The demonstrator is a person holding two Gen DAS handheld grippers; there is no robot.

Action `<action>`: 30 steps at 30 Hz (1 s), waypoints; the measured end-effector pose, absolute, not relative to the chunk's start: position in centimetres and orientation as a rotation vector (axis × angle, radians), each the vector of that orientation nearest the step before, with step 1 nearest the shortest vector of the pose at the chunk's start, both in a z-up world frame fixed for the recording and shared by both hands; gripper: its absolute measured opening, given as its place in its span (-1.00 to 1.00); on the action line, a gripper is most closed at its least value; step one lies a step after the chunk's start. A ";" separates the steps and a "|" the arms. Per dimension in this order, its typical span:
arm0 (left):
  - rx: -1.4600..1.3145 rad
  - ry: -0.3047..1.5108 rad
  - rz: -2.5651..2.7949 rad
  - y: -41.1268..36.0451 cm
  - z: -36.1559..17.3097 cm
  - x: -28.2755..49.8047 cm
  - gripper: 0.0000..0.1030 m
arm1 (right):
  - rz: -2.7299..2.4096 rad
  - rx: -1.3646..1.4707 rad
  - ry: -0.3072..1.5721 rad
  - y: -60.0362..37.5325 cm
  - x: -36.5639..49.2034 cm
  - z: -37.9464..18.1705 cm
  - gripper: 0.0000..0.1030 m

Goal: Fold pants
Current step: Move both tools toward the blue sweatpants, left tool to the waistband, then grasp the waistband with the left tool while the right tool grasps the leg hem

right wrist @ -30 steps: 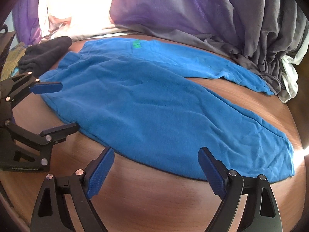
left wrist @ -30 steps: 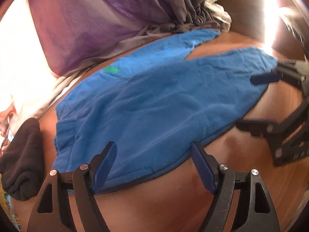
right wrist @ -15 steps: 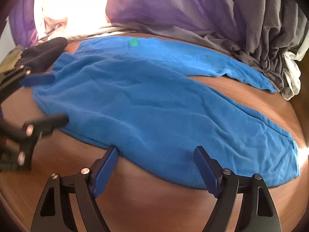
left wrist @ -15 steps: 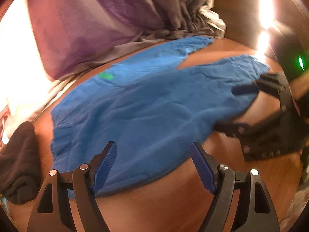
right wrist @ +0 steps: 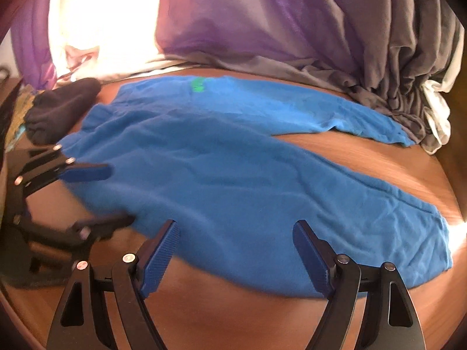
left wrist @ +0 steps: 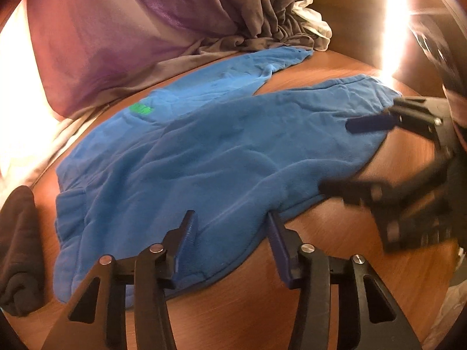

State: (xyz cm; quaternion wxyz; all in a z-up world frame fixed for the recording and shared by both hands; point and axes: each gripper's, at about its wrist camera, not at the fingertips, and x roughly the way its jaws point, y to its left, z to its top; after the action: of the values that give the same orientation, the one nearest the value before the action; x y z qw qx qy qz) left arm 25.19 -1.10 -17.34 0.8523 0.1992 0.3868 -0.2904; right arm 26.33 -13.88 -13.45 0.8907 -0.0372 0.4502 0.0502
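Note:
Blue pants [left wrist: 204, 151] with a small green logo [left wrist: 141, 108] lie spread flat on the wooden table [left wrist: 262, 306], waistband at the left and both legs running right. My left gripper [left wrist: 230, 233] sits on the near edge by the waist. Its jaws are closing with a strip of that blue edge between them, and the pads do not clamp it. My right gripper [right wrist: 236, 248] stands open over the near edge of the front leg [right wrist: 292, 204]. Each gripper also shows in the other's view: the right gripper [left wrist: 356, 157] and the left gripper [right wrist: 97, 197].
A black bundled garment [left wrist: 17, 248] lies at the table's left end, beside the waistband. Purple cloth [right wrist: 248, 14] and grey cloth [right wrist: 408, 58] are heaped along the back, touching the far leg's cuff. Bare wood [right wrist: 364, 151] shows between the two legs.
The left jaws have narrowed around the pants' near edge. Both grippers have crept onto that edge, so the fabric now reaches between the fingers in each view.

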 end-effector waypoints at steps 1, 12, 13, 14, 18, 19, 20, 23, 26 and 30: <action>0.425 0.810 -0.611 -1.2 -17.3 25.0 -0.10 | 0.120 -0.083 0.944 -13.6 26.1 -13.7 0.57; 0.413 0.825 -0.632 -0.8 -17.1 25.0 -0.56 | 0.166 -0.108 0.961 -13.4 26.2 -14.8 -0.44; 0.410 0.827 -0.634 -0.7 -17.0 25.1 -0.62 | 0.172 -0.111 0.961 -13.4 26.1 -14.7 -0.51; 0.406 0.832 -0.636 -0.7 -16.9 25.1 -0.66 | 0.183 -0.118 0.958 -13.3 26.1 -14.4 -0.59; 0.395 0.843 -0.650 -0.1 -15.6 24.3 -0.68 | 0.215 -0.098 0.974 -13.3 25.5 -12.7 -0.72; 0.401 0.843 -0.652 -0.1 -15.2 24.0 -0.68 | 0.222 -0.092 0.978 -13.3 25.2 -12.3 -0.72; 0.409 0.842 -0.656 0.0 -14.9 23.5 -0.68 | 0.231 -0.096 0.982 -13.2 24.9 -11.9 -0.72; 0.426 0.861 -0.667 0.2 -14.5 22.8 -0.69 | 0.251 -0.113 0.995 -12.8 23.8 -11.3 -0.72; 0.432 0.913 -0.678 0.4 -15.1 22.4 -0.69 | 0.265 -0.111 1.035 -12.4 23.2 -11.6 -0.72; 0.448 0.941 -0.675 0.5 -15.7 22.0 -0.69 | 0.277 -0.094 1.079 -12.3 22.6 -12.3 -0.72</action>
State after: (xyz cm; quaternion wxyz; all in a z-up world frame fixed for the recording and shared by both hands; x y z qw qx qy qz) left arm 22.02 0.50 -15.72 0.8134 0.2098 0.4407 -0.3164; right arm 22.57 -12.32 -12.34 0.8477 -0.0447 0.5120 0.1315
